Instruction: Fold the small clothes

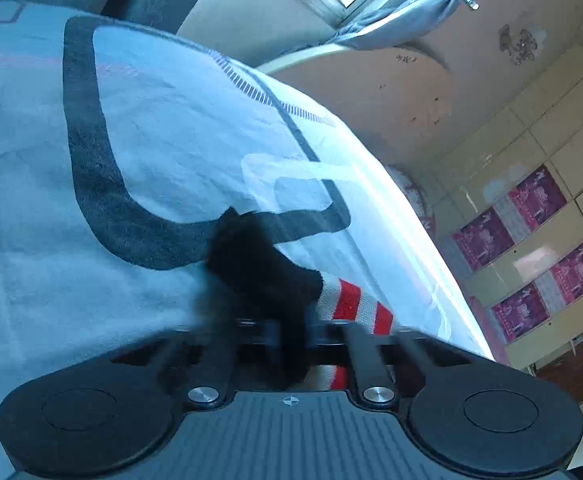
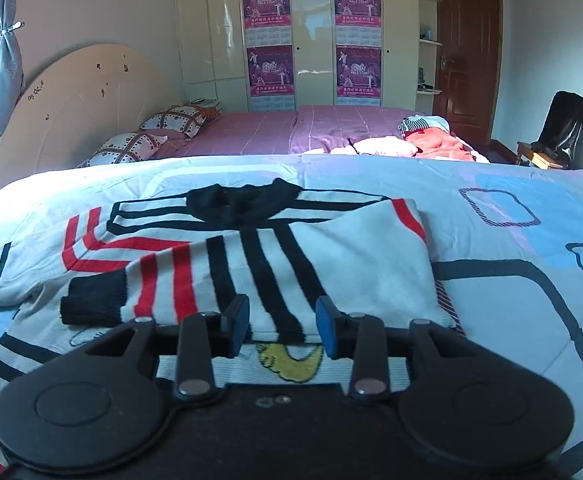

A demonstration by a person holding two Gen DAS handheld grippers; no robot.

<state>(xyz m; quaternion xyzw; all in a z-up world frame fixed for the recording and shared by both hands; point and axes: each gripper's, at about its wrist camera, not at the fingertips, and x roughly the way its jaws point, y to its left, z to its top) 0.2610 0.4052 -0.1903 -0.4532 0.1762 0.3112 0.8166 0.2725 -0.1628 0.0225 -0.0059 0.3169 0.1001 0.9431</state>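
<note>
Left gripper (image 1: 291, 330) is clamped on the black cuff (image 1: 259, 268) of a striped sleeve, cuff bunched between the jaws and lifted off the quilt (image 1: 151, 120); the view is blurred. Right gripper (image 2: 282, 326) has its jaws apart and grips nothing, blue pads (image 2: 327, 330) low over the near edge of the folded sweater (image 2: 291, 256), which lies flat on the quilt just ahead of it, second black cuff (image 2: 93, 300) resting left of the jaws.
</note>
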